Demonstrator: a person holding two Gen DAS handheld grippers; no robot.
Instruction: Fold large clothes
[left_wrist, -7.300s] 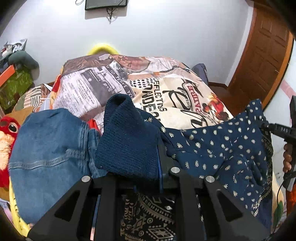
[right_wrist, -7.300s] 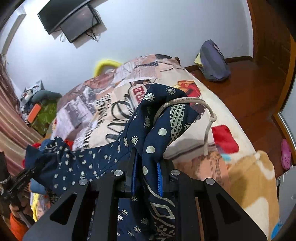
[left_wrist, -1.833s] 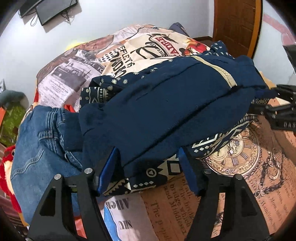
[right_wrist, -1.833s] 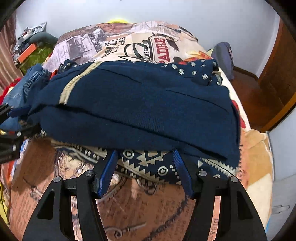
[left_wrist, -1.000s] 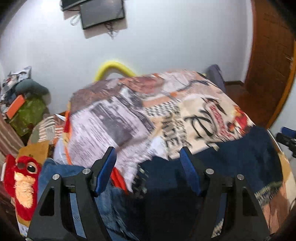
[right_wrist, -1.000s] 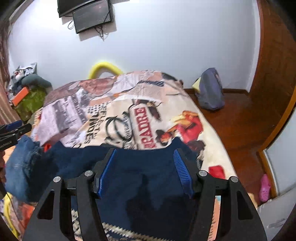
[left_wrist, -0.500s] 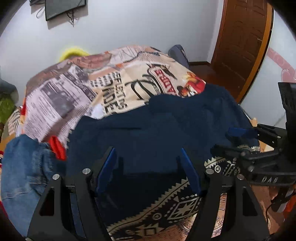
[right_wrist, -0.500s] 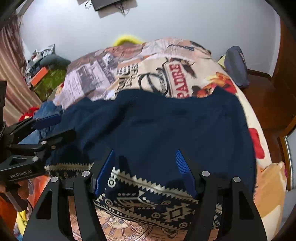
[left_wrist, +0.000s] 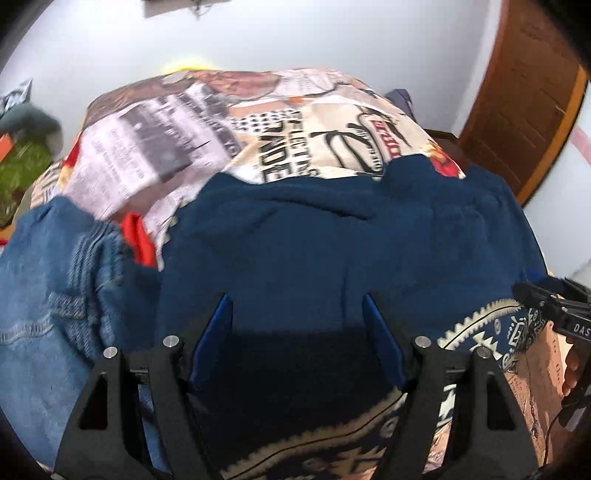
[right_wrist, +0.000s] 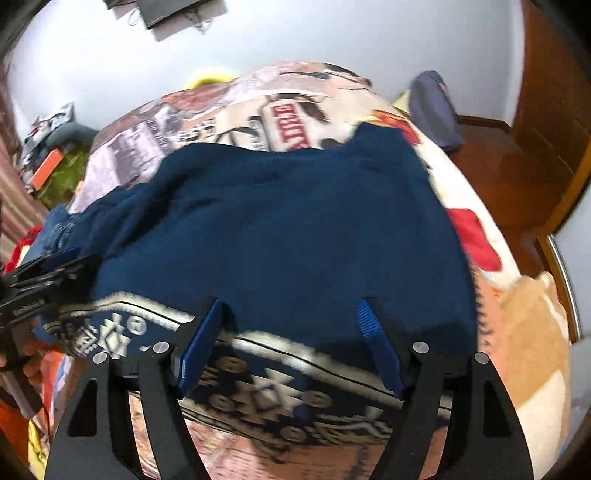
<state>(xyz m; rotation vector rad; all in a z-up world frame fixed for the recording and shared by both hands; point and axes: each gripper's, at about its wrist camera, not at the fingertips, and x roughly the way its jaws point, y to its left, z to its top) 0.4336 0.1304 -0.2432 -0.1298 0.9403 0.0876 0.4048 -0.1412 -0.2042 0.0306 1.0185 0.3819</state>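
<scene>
My left gripper stands wide at the bottom of its frame, blue pads apart, nothing pinched; its jaws have just been opening. The navy garment lies under and between them, spread across the middle of the frame on the printed bedspread. Its patterned border shows at lower right and along the bottom edge. Jeans lie at the left, just beside the garment, with a strip of orange cloth between them and the bedspread. At the right edge I see my other gripper's black body, close to the border.

My right gripper is wide too, its jaws just having opened further, gripping nothing. The garment fills the centre of this frame, and its border runs along the bottom, passing between the pads. Whether the pads touch the cloth I cannot tell. The left gripper shows at the left edge, at the garment's corner. A grey bag sits on the wooden floor at upper right. The frames are blurred.
</scene>
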